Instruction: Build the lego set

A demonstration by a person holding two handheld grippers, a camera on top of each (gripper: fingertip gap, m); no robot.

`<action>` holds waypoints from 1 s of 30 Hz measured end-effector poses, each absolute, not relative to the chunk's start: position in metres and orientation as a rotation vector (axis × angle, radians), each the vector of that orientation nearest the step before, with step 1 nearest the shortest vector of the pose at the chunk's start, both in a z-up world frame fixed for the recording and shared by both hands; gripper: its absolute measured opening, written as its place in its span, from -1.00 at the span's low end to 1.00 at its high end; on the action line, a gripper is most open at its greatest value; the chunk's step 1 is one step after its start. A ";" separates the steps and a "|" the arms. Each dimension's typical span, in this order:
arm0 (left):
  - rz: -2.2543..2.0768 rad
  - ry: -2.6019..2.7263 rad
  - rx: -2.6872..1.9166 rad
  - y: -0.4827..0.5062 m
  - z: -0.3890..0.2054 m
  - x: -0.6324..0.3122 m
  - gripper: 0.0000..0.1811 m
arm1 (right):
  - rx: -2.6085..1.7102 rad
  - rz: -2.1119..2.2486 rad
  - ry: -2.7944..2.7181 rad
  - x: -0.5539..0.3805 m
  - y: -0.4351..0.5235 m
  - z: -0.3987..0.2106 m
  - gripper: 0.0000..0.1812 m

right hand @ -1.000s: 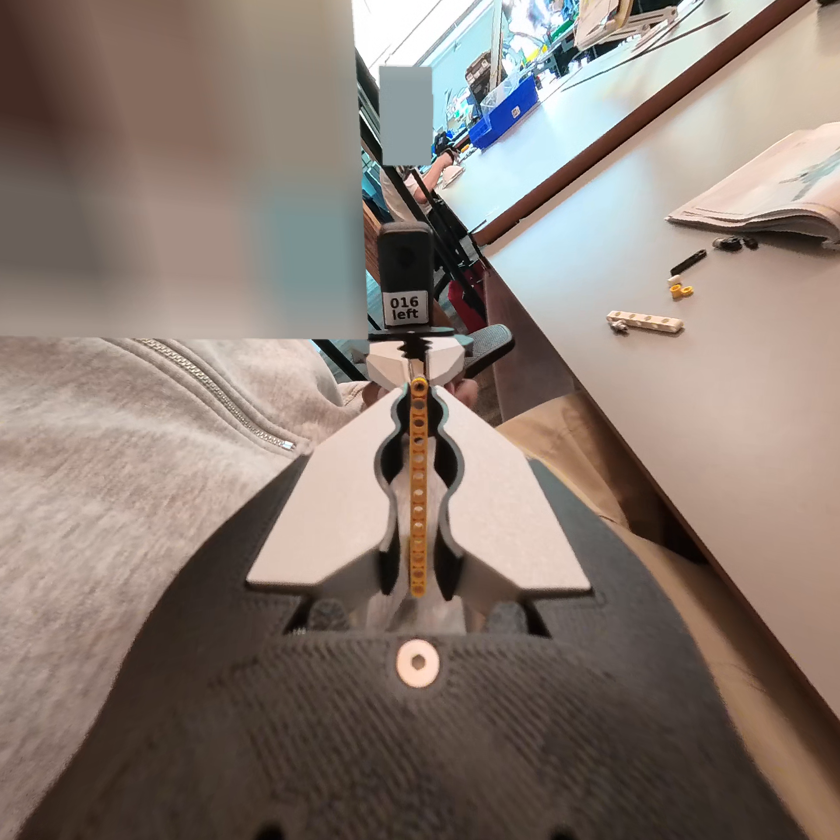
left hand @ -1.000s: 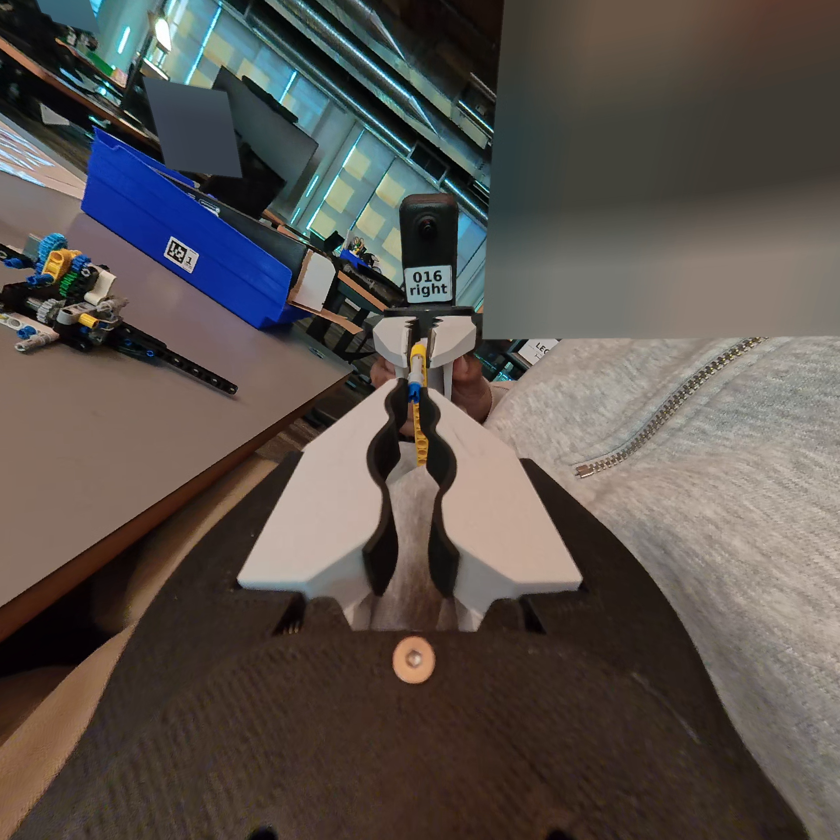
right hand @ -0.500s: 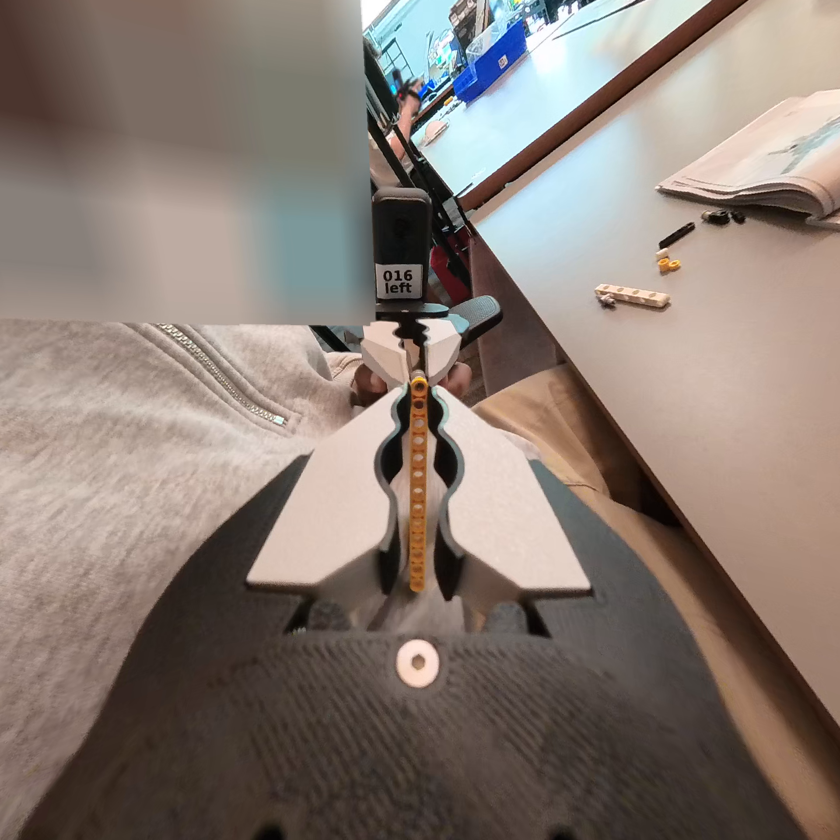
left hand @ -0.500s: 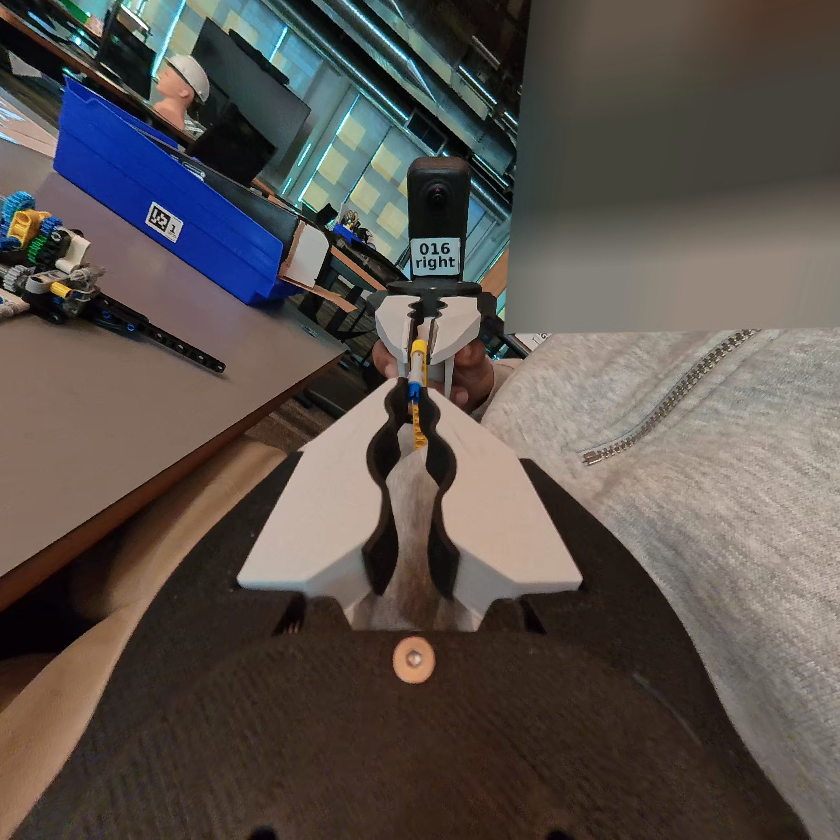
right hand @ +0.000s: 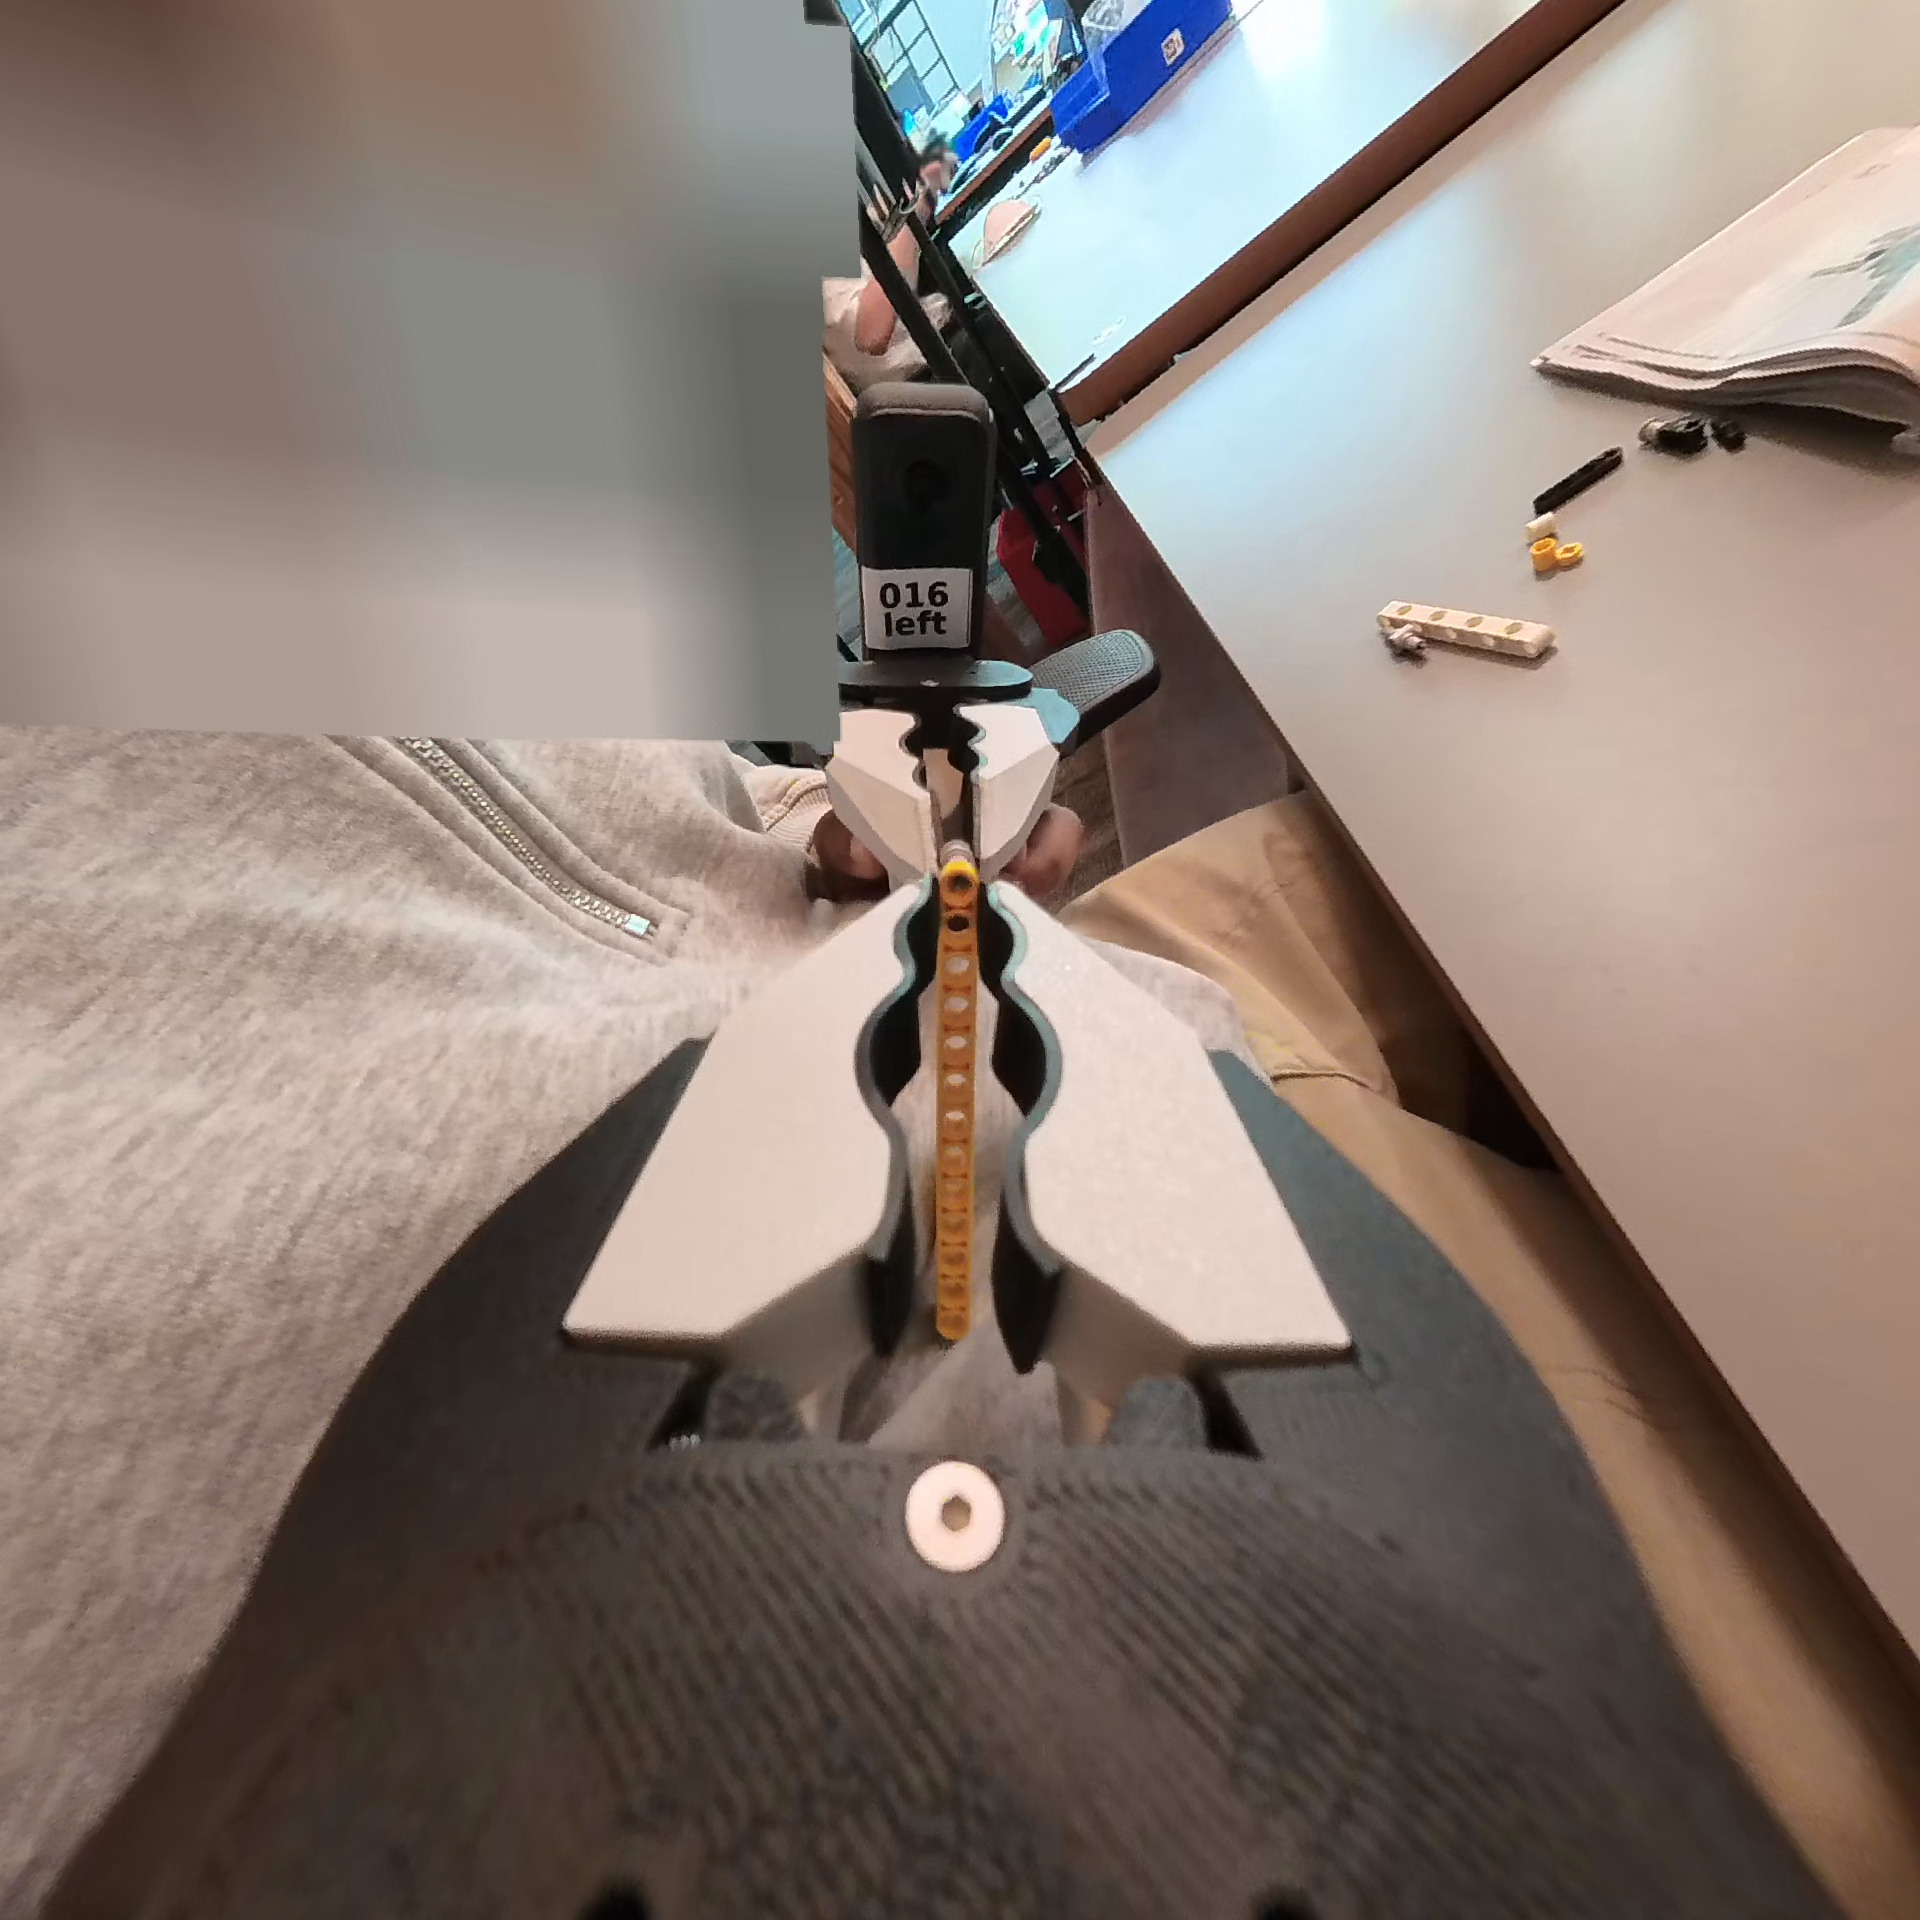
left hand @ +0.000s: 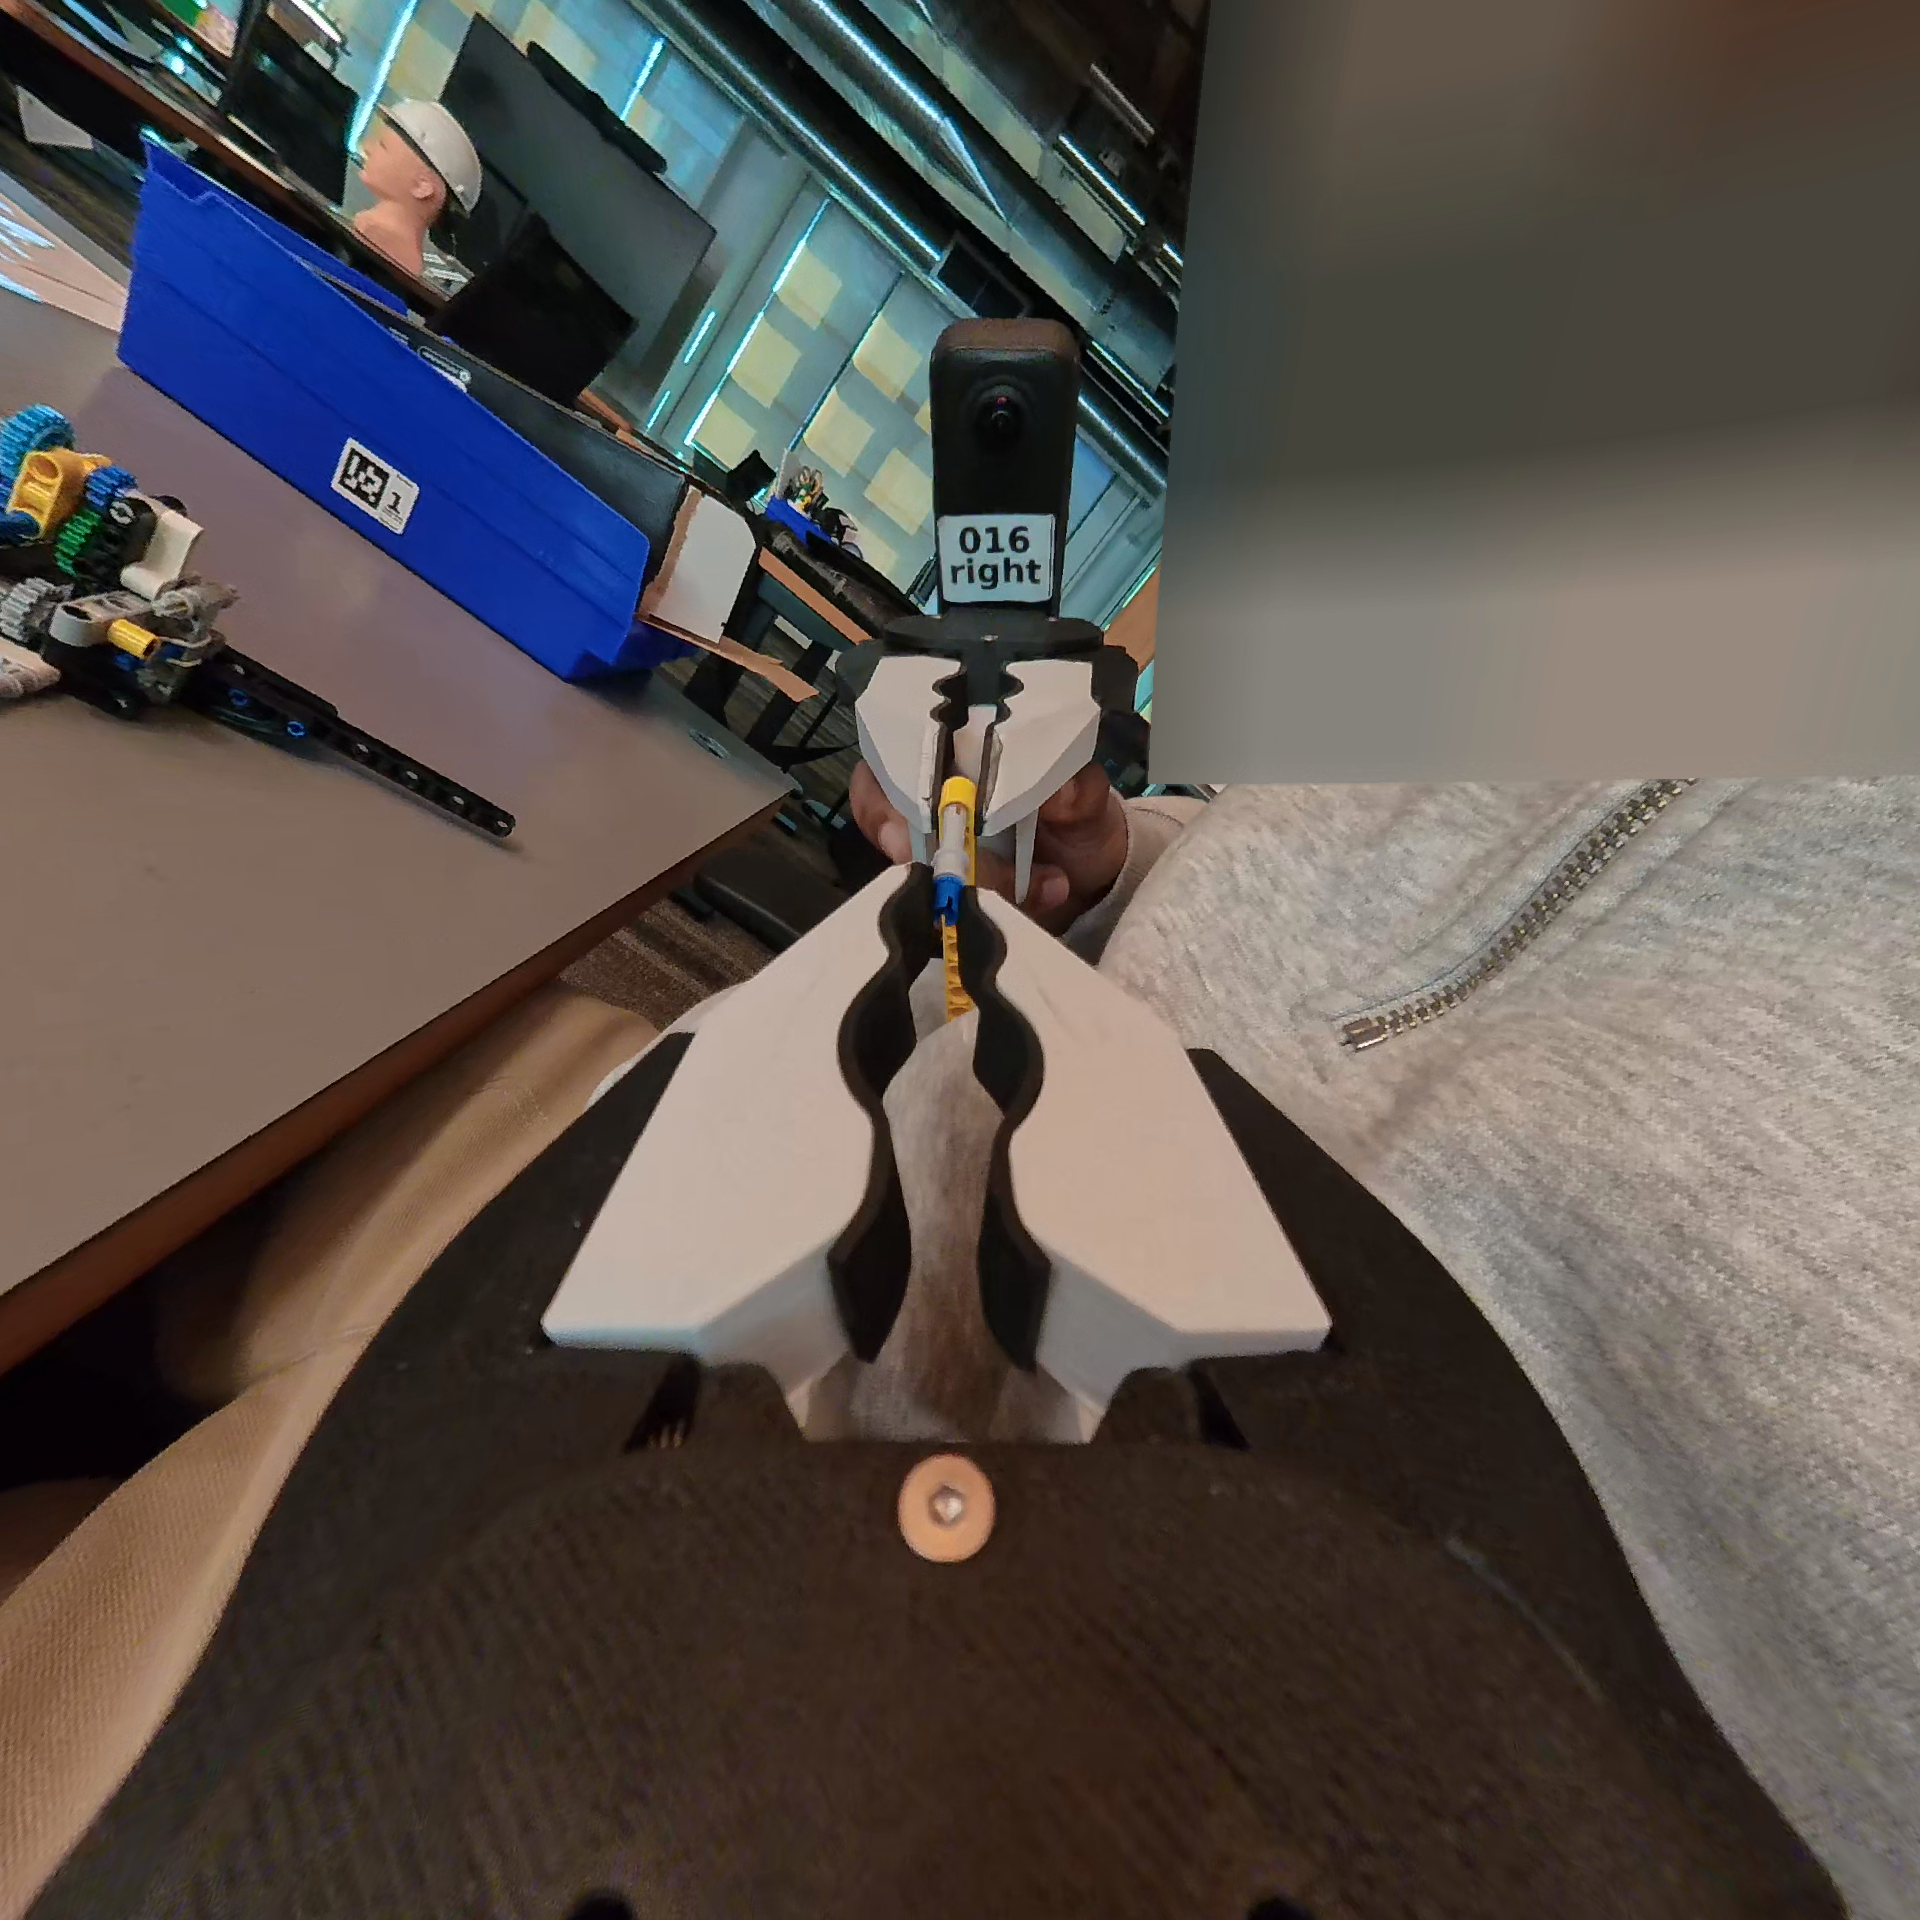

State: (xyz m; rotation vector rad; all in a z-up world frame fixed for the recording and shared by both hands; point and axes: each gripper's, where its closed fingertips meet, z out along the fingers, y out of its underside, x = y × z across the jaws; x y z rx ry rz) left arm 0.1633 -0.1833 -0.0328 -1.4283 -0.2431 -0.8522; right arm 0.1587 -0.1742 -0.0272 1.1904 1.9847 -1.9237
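My right gripper (right hand: pixel 958 896) is shut on a long yellow holed beam (right hand: pixel 954 1122) that runs back between its fingers. My left gripper (left hand: pixel 948 896) faces it tip to tip and is shut on a small blue pin (left hand: pixel 944 900) at the beam's far end. A pale grey and yellow piece (left hand: pixel 952 831) sits just beyond the pin, at the right gripper (left hand: pixel 961 800). In the right wrist view the left gripper (right hand: pixel 954 831) shows beyond the beam end. Both are held off the table, over the person's lap.
A partly built model (left hand: pixel 94 582) with a long black beam (left hand: pixel 364 758) lies on the grey table (left hand: pixel 260 935), in front of a blue bin (left hand: pixel 395 457). A white beam (right hand: pixel 1470 629), yellow bits (right hand: pixel 1555 554), black axle (right hand: pixel 1579 478) and booklet (right hand: pixel 1766 322) lie on the table's other side. Both grippers' tips are close together, under 4 cm apart. Left tips and right tips are each some 25 centimetres from the partly built model (left hand: pixel 94 582).
Both grippers stay tip to tip with beam and pin still held. Both have turned a little, so the table and its parts have shifted in each view.
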 end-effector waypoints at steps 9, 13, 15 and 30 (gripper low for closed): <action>-0.850 -0.239 -1.443 -0.183 -0.034 0.164 -0.98 | 1.167 -1.839 2.066 0.161 -0.173 -0.030 -0.94; -0.841 -0.243 -1.438 -0.183 -0.034 0.163 -0.99 | 1.146 -1.815 2.093 0.160 -0.174 -0.030 -0.94; -0.843 -0.250 -1.431 -0.183 -0.034 0.162 -0.99 | 1.129 -1.805 2.103 0.159 -0.174 -0.030 -0.94; -0.841 -0.249 -1.440 -0.183 -0.036 0.161 -0.98 | 1.033 -1.679 2.195 0.157 -0.175 -0.031 -0.94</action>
